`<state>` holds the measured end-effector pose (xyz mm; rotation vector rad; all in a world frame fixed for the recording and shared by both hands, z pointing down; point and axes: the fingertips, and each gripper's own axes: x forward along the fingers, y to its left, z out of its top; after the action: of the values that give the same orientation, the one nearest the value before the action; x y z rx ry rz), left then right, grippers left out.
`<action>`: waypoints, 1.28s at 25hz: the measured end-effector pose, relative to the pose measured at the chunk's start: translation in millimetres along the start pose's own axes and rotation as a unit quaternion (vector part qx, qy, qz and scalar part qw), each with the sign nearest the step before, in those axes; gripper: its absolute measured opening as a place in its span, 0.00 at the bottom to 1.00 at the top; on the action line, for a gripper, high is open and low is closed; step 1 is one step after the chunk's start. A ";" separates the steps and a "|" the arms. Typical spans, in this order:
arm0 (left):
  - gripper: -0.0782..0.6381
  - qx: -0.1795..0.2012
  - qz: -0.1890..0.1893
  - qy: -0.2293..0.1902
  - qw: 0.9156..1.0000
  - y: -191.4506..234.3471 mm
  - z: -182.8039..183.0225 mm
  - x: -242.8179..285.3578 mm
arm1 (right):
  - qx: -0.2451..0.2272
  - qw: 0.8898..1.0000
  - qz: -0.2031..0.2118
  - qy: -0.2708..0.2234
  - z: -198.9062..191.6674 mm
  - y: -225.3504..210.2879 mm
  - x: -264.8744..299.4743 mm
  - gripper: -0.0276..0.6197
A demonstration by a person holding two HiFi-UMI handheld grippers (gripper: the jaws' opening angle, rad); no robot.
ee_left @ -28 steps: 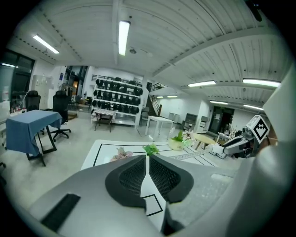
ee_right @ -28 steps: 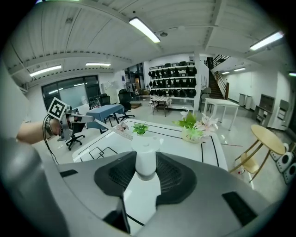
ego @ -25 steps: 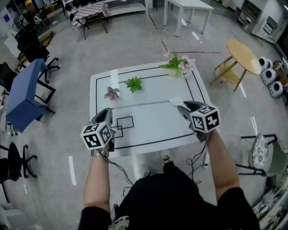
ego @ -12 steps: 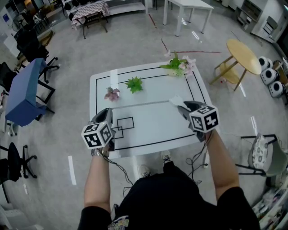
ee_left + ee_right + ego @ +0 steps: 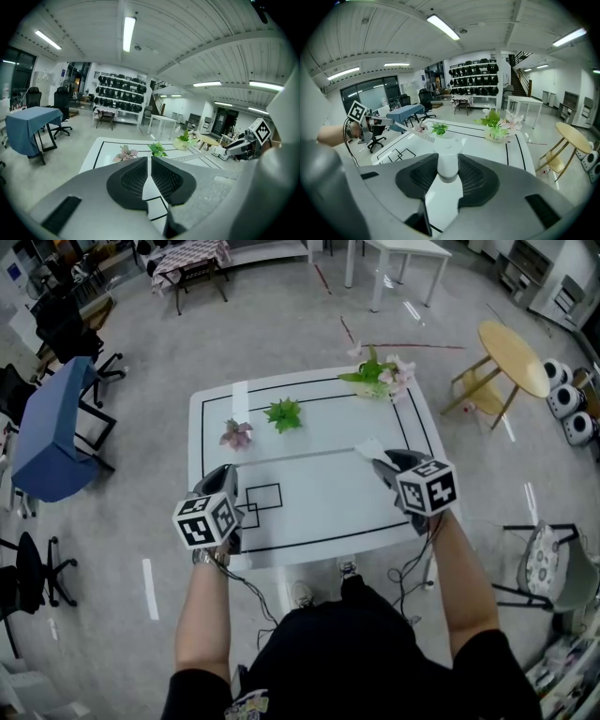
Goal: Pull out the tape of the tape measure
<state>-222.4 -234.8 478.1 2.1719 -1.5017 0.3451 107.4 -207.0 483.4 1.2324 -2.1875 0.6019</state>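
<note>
On my left, the bare forearm (image 5: 208, 615) reaches straight out from the body, with a watch at the wrist. The left gripper (image 5: 226, 474) tips forward and down over the near left part of the bench (image 5: 319, 512), its marker cube (image 5: 204, 519) facing up at me. In the left gripper view the fingers (image 5: 133, 178) stand together with only a hairline between them, closed on the end of the tape (image 5: 300, 457).

The tape runs taut, left to right, above the middle of the bench between the two grippers. Behind it stand a small pink plant (image 5: 235, 434), a green plant (image 5: 283, 413) and a flower pot (image 5: 380, 376) at the far right edge.

On my right, the other forearm (image 5: 464, 587) is stretched out the same way, well apart from the left. The right gripper (image 5: 380, 463) angles down and slightly inward. Its fingers (image 5: 476, 180) are partly spread and clamped on the white tape measure (image 5: 448, 157), which stands upright between them. From there the tape (image 5: 413, 131) leaves the case toward the left gripper.
</note>
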 end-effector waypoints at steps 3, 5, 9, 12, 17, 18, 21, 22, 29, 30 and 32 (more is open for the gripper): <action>0.14 -0.001 0.004 0.004 1.000 2.6 -1.6 3.4 | 0.002 1.000 0.006 0.006 -1.6 0.0 5.8 0.25; 0.14 -0.001 0.005 0.007 1.000 4.2 -3.8 6.8 | 0.002 1.000 0.006 0.007 -3.7 -2.4 10.6 0.25; 0.14 -0.002 0.010 0.013 1.000 7.1 -8.3 14.7 | 0.005 1.000 0.008 0.013 -8.8 -6.6 20.9 0.25; 0.14 -0.005 0.013 0.021 1.000 9.0 -13.2 21.1 | 0.010 1.000 0.013 0.019 -14.0 -9.4 29.6 0.25; 0.14 -0.008 0.017 0.035 0.999 12.5 -24.3 34.9 | 0.018 0.999 0.017 0.029 -23.1 -17.0 45.0 0.25; 0.14 -0.008 0.018 0.039 0.999 13.2 -26.3 37.5 | 0.021 0.999 0.019 0.031 -25.1 -17.9 48.4 0.25; 0.14 -0.007 0.021 0.048 0.999 15.0 -32.1 45.6 | 0.023 0.999 0.018 0.038 -29.9 -23.1 56.5 0.25; 0.14 -0.007 0.021 0.052 0.998 15.5 -34.1 48.7 | 0.024 0.999 0.018 0.041 -31.8 -25.0 59.4 0.25; 0.14 -0.013 0.028 0.078 0.997 20.9 -51.3 69.8 | 0.031 0.997 0.025 0.062 -46.8 -34.7 80.3 0.25; 0.14 -0.014 0.029 0.081 0.996 21.8 -53.9 72.2 | 0.032 0.997 0.025 0.065 -48.7 -35.6 82.8 0.25; 0.14 -0.017 0.031 0.089 0.995 23.7 -59.8 77.6 | 0.033 0.997 0.026 0.071 -53.1 -37.6 88.1 0.25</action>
<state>-212.2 -273.6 570.5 2.0146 -1.4659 0.5157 115.5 -247.0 584.9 1.1318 -2.1012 0.7657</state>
